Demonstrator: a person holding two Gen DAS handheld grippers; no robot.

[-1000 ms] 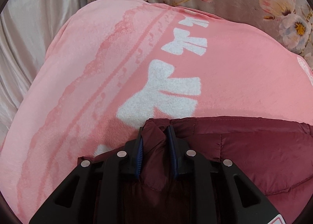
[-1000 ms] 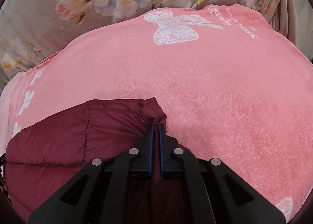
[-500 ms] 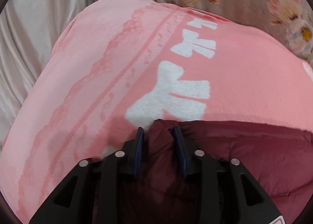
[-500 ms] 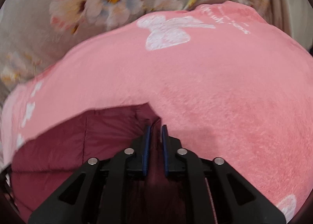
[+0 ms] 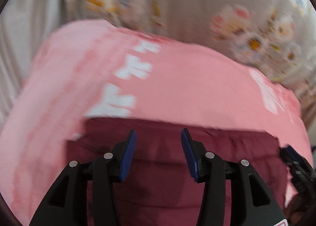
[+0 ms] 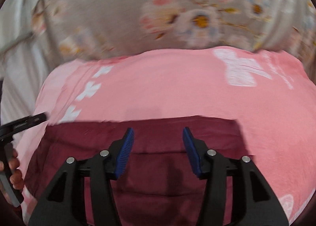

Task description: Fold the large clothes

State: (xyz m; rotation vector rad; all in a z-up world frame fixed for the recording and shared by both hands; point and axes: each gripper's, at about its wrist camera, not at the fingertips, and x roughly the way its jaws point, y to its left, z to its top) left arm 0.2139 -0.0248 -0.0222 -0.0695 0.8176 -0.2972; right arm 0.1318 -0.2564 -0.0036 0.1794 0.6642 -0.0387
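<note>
A dark maroon padded jacket (image 5: 167, 170) (image 6: 158, 166) lies folded and flat on a pink blanket (image 5: 187, 88) (image 6: 177, 91) with white bow prints. My left gripper (image 5: 158, 137) hovers above the jacket, its jaws opening, with nothing between the blue pads. My right gripper (image 6: 158, 135) is likewise above the jacket, jaws opening and nothing held. The right gripper's tip also shows at the right edge of the left wrist view (image 5: 296, 162). In the right wrist view, the left gripper (image 6: 23, 125) and a hand (image 6: 13, 174) sit at the left edge. Both views are motion-blurred.
A grey floral bedcover (image 5: 246, 28) (image 6: 177, 19) spreads behind the pink blanket. Pale satin fabric (image 5: 23, 38) (image 6: 13, 78) lies at the left.
Both grippers let go of the maroon jacket's top edge, opened and pulled back and up. The jacket now lies flat below them and more of the floral cover shows.
</note>
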